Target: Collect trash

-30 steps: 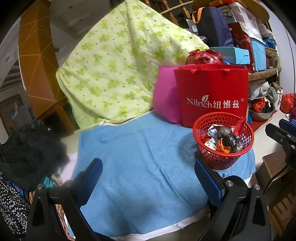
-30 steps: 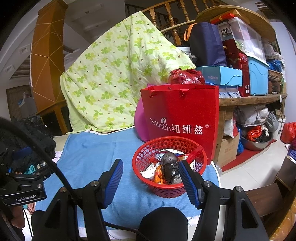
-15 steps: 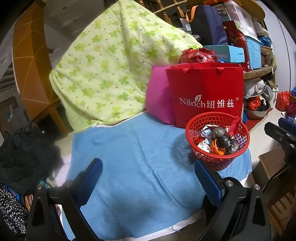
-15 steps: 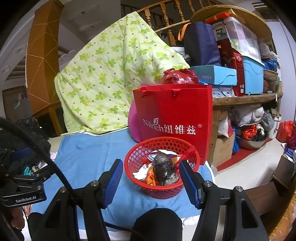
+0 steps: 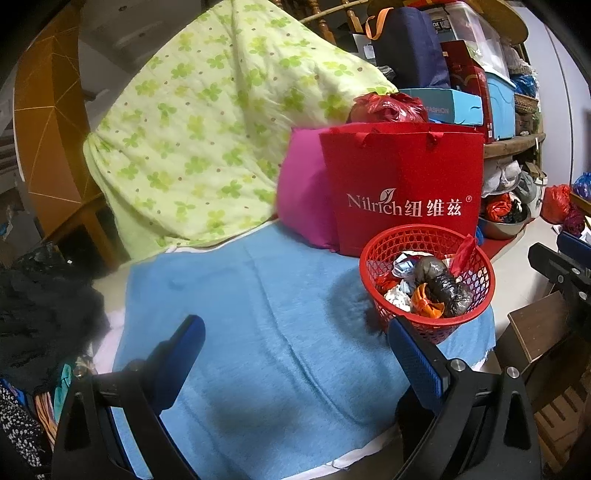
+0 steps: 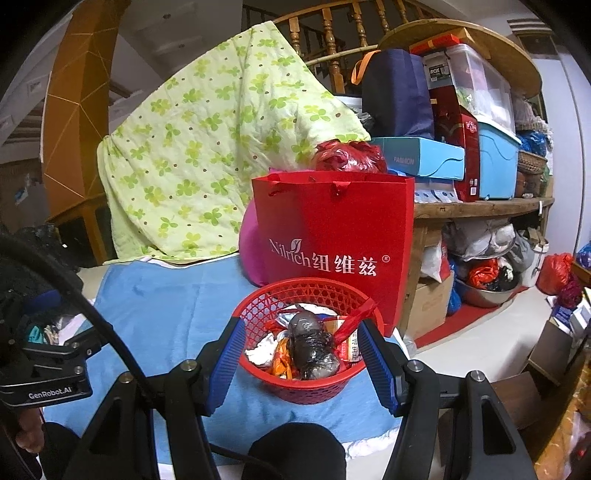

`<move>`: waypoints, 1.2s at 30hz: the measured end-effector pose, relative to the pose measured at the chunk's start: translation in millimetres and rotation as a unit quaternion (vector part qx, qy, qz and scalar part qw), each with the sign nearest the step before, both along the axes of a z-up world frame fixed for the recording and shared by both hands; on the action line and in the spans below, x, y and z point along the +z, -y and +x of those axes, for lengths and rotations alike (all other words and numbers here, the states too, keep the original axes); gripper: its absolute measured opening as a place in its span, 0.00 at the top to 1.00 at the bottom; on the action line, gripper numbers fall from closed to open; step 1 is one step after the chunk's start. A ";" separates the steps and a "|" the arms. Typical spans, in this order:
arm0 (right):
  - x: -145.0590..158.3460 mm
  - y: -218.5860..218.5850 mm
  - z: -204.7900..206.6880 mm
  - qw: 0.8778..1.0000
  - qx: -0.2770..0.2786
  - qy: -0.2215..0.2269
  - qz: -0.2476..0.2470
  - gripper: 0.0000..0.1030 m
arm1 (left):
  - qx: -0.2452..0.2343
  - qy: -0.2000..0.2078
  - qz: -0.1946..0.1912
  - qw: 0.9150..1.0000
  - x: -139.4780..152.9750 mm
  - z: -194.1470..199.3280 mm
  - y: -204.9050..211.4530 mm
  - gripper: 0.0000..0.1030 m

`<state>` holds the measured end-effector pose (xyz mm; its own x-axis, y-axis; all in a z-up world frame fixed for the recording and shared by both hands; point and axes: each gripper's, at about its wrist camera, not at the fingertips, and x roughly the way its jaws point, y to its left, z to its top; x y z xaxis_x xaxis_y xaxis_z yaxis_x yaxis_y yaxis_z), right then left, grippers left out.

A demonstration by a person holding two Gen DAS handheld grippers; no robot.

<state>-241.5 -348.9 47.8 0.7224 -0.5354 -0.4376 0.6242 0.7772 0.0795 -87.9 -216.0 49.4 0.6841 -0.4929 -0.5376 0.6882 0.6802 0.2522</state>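
You face blue cloth (image 5: 266, 332) over bed, green clover quilt (image 6: 207, 155) draped against wooden banister (image 6: 325, 33). Orange pillar (image 6: 77, 110) at your left. At your right, wooden shelf (image 6: 480, 206) stacked with boxes; pale floor (image 6: 480, 347), red mat (image 6: 436, 336) below. Dim indoor light.

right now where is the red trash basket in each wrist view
Left wrist view: the red trash basket sits right of centre on the blue towel, just above the claw's right finger.
Right wrist view: it sits low in the centre, framed between the two blue fingers.
Shared landmark: the red Nilrich bag stands directly behind it in both.
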 end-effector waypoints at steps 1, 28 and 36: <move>0.0 0.7 1.8 1.000 -0.001 -0.001 0.000 0.35 | -0.001 -0.001 0.000 1.000 -0.5 1.2 1.2 0.04; -13.6 12.5 22.3 1.000 -0.010 -0.019 0.005 0.35 | -0.016 -0.022 0.008 1.000 -15.5 23.4 23.4 0.04; -16.5 14.9 32.8 1.000 -0.011 -0.027 0.005 0.35 | -0.022 -0.026 -0.002 0.999 -21.0 31.3 23.1 0.04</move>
<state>-208.7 -363.8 31.3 0.6857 -0.5462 -0.4812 0.6443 0.7630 0.0521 -56.6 -239.1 28.4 0.6332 -0.5239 -0.5698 0.7291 0.6508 0.2120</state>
